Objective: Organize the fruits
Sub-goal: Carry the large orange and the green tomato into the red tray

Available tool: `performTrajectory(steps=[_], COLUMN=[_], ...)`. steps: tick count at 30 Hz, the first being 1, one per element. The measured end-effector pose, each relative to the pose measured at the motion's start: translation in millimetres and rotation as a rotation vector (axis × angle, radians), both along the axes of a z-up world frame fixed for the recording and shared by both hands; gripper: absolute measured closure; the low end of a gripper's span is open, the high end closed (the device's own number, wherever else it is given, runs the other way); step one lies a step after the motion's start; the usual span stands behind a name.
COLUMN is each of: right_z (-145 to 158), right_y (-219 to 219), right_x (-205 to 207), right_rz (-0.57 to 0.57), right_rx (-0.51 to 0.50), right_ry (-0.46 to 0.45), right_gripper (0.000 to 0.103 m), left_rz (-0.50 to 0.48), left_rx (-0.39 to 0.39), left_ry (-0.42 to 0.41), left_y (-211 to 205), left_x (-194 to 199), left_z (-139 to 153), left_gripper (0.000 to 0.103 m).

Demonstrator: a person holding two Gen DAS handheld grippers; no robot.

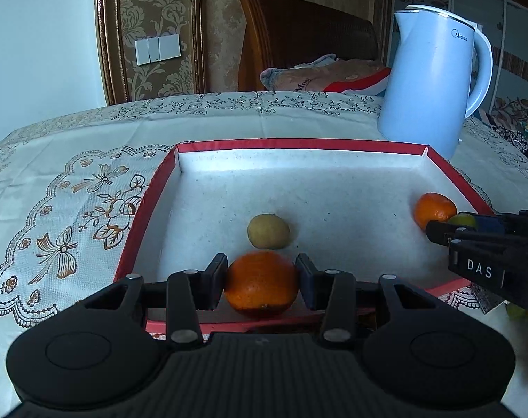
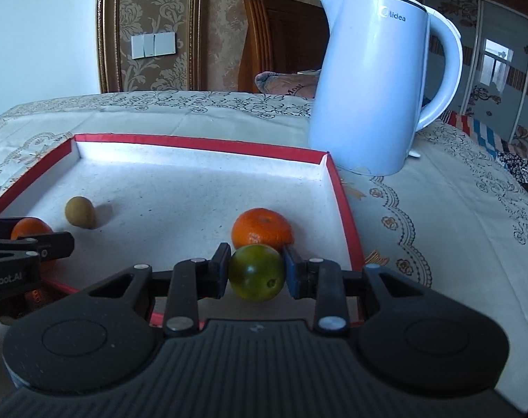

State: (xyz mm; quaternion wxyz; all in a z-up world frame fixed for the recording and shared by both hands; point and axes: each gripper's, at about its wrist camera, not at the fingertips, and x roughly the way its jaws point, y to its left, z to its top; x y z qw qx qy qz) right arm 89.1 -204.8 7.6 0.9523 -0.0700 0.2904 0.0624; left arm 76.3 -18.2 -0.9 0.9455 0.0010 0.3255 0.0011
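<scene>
Left wrist view.
- Left gripper (image 1: 262, 280): jaws narrowed onto an orange (image 1: 261, 284), pads pressing its two sides. The fruit hangs over the near rim of the tray, likely carried in to be set down with the others.
- Tray (image 1: 298, 144): shallow, red-edged, pale speckled floor; it sits on the patterned tablecloth (image 1: 72, 188) and serves as the collecting place.
- Yellow-green fruit (image 1: 268, 231): loose on the tray floor, just beyond the held orange, apart from any tool.
- Tangerine (image 1: 434, 209): on the floor near the tray's right wall.
- Right gripper (image 1: 451, 233): enters from the right edge, a green fruit showing at its tip just in front of the tangerine; its grip cannot be judged from here.
- Kettle (image 1: 434, 80): pale blue, upright behind the tray's far right corner, clear of the work.

Right wrist view.
- Right gripper (image 2: 257, 271): jaws drawn in tight on a green citrus (image 2: 257, 272), both pads against its sides. It is held low inside the tray's near right part, just in front of the tangerine (image 2: 262, 230), probably so like fruit sit together.
- Yellow-green fruit (image 2: 80, 211): alone at the left of the floor.
- Left gripper (image 2: 37, 247): at the left edge, the orange (image 2: 30, 228) partly hidden behind its finger.
- Kettle (image 2: 378, 80): beyond the tray's far right corner.
- Judgement: both fruits remain unreleased; placing is the step in hand.
</scene>
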Motion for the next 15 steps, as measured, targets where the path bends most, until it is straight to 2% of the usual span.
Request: performTrajectory(steps=[10, 15], right_z=[-5, -6], right_y=[1, -3], right_x=[28, 35], right_rz=[-0.042, -0.065], right_rx=[-0.004, 0.024], right_ry=[0.024, 0.025], right_gripper=[0.073, 0.073], left_rz=[0.033, 0.061], left_rx=[-0.012, 0.019], left_ry=[0.002, 0.003], left_y=[1, -1], left_x=[20, 27], left_z=[-3, -7], left_gripper=[0.061, 0.06])
